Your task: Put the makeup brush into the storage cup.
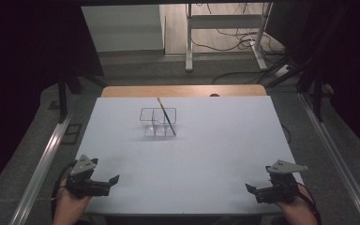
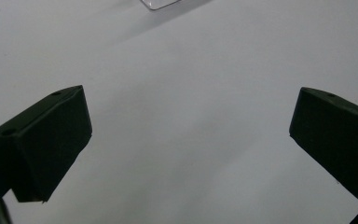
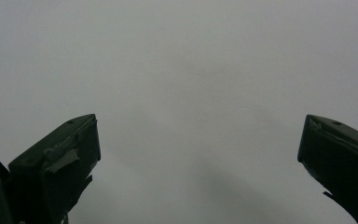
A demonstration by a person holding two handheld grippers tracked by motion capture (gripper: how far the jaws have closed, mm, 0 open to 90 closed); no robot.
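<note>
My left claw (image 1: pixel 114 179) and right claw (image 1: pixel 249 188) gape wide, empty, at the white tabletop's (image 1: pixel 215 150) seven and five o'clock; the thin wooden brush (image 1: pixel 166 116) leans in the clear plastic divided organizer (image 1: pixel 157 123) toward twelve.

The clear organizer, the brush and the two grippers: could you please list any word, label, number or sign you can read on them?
None: no readable text on the clear organizer, the brush, the left gripper, the right gripper or the white table cover.

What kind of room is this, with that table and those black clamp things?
Probably a lab recording station: a white table under dark surrounds, loose cables on the floor behind, and a handheld left gripper and right gripper with jaws open.
</note>
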